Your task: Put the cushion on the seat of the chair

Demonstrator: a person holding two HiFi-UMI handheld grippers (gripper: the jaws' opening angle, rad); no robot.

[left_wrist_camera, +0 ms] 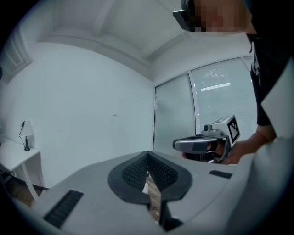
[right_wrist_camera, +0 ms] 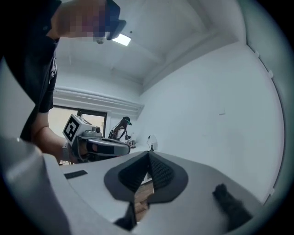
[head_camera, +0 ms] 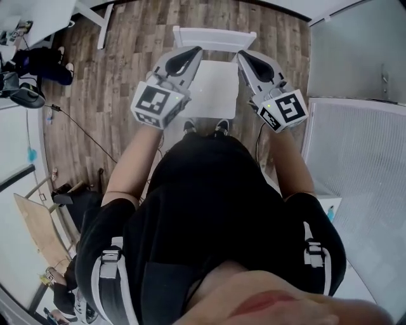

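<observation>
A white chair (head_camera: 216,39) stands on the wood floor straight below me, backrest on the far side. Its seat (head_camera: 213,95) shows as a flat white square; I cannot tell a cushion apart from the seat surface. My left gripper (head_camera: 195,52) and right gripper (head_camera: 242,56) are raised side by side above the chair, both shut with nothing between the jaws. The left gripper view shows its own jaws (left_wrist_camera: 147,155) closed against a white wall, with the right gripper (left_wrist_camera: 202,144) beside it. In the right gripper view its jaws (right_wrist_camera: 149,155) are closed too, and the left gripper (right_wrist_camera: 98,146) is alongside.
The person's shoes (head_camera: 204,127) stand at the chair's front edge. White desk legs (head_camera: 101,19) and a black office chair (head_camera: 25,95) are at the far left. A cable (head_camera: 82,127) runs over the floor. A white ribbed panel (head_camera: 355,159) lines the right side.
</observation>
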